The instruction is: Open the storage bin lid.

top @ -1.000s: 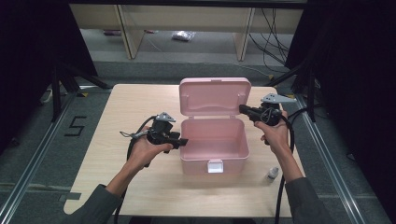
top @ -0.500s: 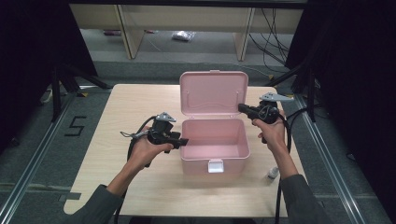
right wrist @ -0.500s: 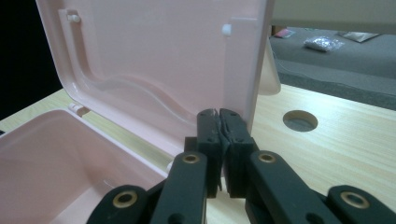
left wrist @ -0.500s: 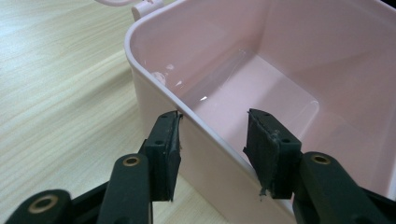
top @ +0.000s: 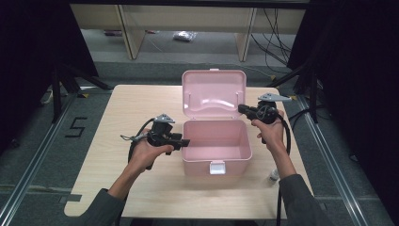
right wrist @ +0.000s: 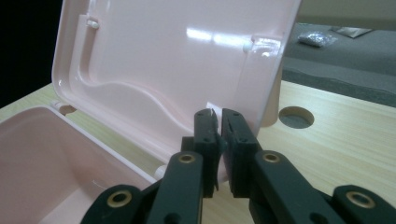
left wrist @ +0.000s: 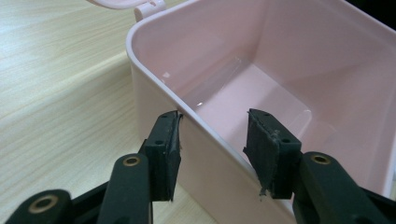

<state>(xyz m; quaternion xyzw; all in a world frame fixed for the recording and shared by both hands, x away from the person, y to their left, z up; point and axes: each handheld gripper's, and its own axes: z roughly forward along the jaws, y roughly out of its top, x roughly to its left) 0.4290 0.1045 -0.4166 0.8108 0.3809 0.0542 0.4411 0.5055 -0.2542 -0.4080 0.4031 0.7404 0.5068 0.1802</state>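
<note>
Since the earlier frame the lid (top: 214, 92) of the pink box (top: 216, 146) stands a little nearer upright, and the right gripper (top: 241, 109) has drawn slightly in toward the box; its jaws have just been opening a little. In the right gripper view those jaws stand almost together, a thin slit between the pads, right at the lid's side edge (right wrist: 261, 88); whether the pads still press on the rim I cannot tell.

The left gripper's (left wrist: 212, 144) jaws are spread and straddle the box's left wall: one pad lies outside the wall, the other hangs inside over the cavity, with a gap on the inner side. From the high view the left gripper (top: 186, 141) sits at the box's left rim, held by the left hand (top: 148, 153).

Inside, the box holds nothing; its floor and walls are bare and glossy. Its white latch (top: 217, 167) faces the person.

Round the box, the wooden table (top: 117, 117) lies open to the left and in front. A small white object (top: 274, 176) rests near the box's front right corner, beside the right forearm.
</note>
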